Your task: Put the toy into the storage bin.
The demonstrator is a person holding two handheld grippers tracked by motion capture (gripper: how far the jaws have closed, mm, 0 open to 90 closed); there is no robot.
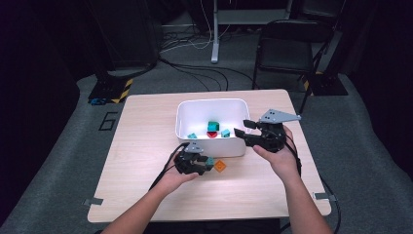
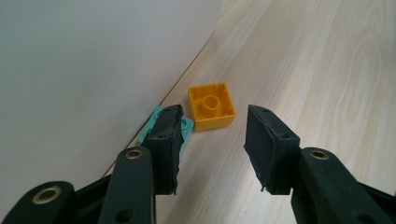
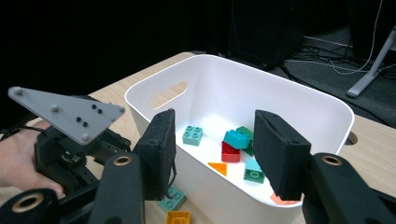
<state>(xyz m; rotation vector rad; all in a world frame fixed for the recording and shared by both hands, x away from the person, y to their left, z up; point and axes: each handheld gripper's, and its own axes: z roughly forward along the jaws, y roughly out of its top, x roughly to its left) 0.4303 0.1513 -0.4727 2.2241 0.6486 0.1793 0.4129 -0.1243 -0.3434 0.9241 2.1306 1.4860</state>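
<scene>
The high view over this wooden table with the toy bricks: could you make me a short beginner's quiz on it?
1. True or false: the orange plastic brick lies inside the white plastic bin.
2. What lies beside the orange brick, against the bin's outer wall? A) a teal plastic brick B) a red ball C) a spoon
3. Is anything between the jaws of the left gripper?

Key:
1. False; it lies on the light wooden table, outside the bin.
2. A
3. No; they stand open on the near side of the orange brick.
</scene>
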